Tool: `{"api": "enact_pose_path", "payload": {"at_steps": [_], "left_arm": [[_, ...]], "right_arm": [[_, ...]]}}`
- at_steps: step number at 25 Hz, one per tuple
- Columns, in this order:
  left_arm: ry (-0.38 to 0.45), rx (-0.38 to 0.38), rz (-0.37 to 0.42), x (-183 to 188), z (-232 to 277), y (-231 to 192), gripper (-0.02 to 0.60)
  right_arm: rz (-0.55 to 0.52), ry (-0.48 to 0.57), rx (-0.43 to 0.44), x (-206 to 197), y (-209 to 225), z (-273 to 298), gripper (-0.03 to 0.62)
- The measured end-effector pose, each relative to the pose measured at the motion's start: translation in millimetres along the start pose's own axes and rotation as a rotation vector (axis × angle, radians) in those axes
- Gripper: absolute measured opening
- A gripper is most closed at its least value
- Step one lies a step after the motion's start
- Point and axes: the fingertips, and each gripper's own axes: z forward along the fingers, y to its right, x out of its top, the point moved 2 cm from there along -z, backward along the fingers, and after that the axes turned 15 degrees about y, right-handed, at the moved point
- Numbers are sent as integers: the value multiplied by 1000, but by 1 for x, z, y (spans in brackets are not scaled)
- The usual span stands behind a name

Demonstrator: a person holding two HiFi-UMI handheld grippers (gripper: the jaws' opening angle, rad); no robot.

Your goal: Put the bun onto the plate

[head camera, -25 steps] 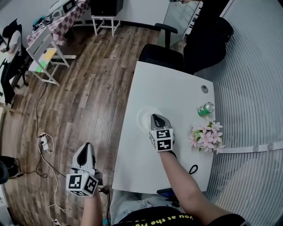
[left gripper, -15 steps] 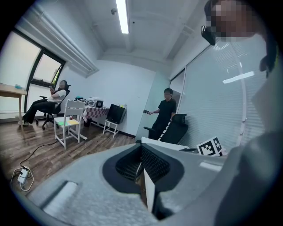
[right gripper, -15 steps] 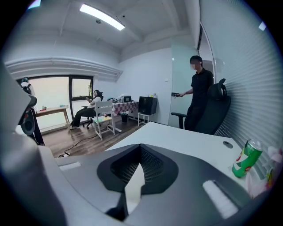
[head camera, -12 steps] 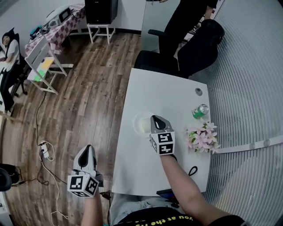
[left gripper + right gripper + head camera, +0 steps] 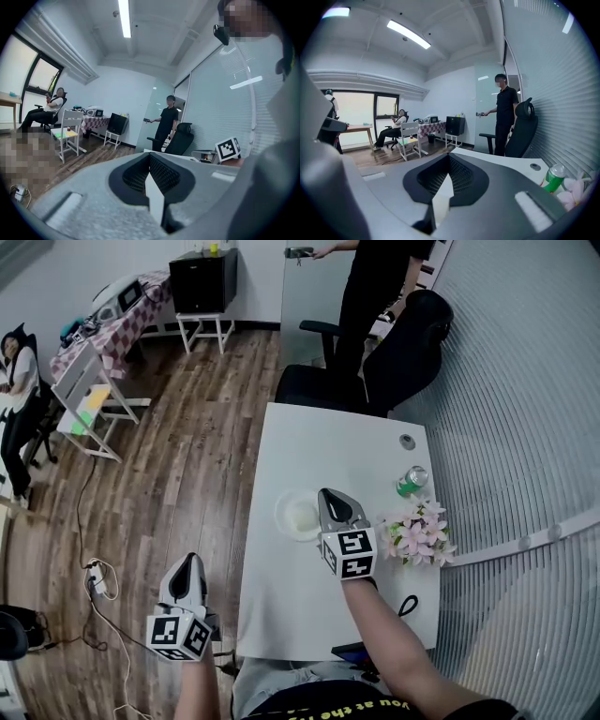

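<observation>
The left claw [image 5: 187, 568] hangs over the wooden floor [image 5: 178, 456], left of the white worktop [image 5: 323, 442], its jaws pressed together on nothing. On the worktop the plate [image 5: 280, 508] carries the bun [image 5: 302, 518], a pale round in its middle. Just right of the plate hovers the right claw [image 5: 329, 496], jaws pressed together and empty. Further right stand pink flowers [image 5: 413, 535] and a green can [image 5: 411, 481].

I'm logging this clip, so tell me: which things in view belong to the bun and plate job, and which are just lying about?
Part of the job:
- plate
- bun, the pale item that seems to lie on the plate
- right gripper, shut and empty, beside the plate

Just lying about:
- green can
- pink flowers
- office chair
</observation>
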Motion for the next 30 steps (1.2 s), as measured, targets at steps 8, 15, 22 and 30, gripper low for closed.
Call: {"api": "enact_pose_path", "payload": {"at_steps": [8,15,22,30], "left_arm": [[20,-46,16,12,6,18,2],[28,-87,30,19,5,38,2],[27,-122,24,22,0,55,1],[34,-158,40,29,-5,74,2]], "right_arm": [[19,82,-12,43,9,-27,8],[35,123,-13,70,17,-54,8],[79,163,-29,90,24,-88,8],[98,213,-43,112,32,-130,8]]}}
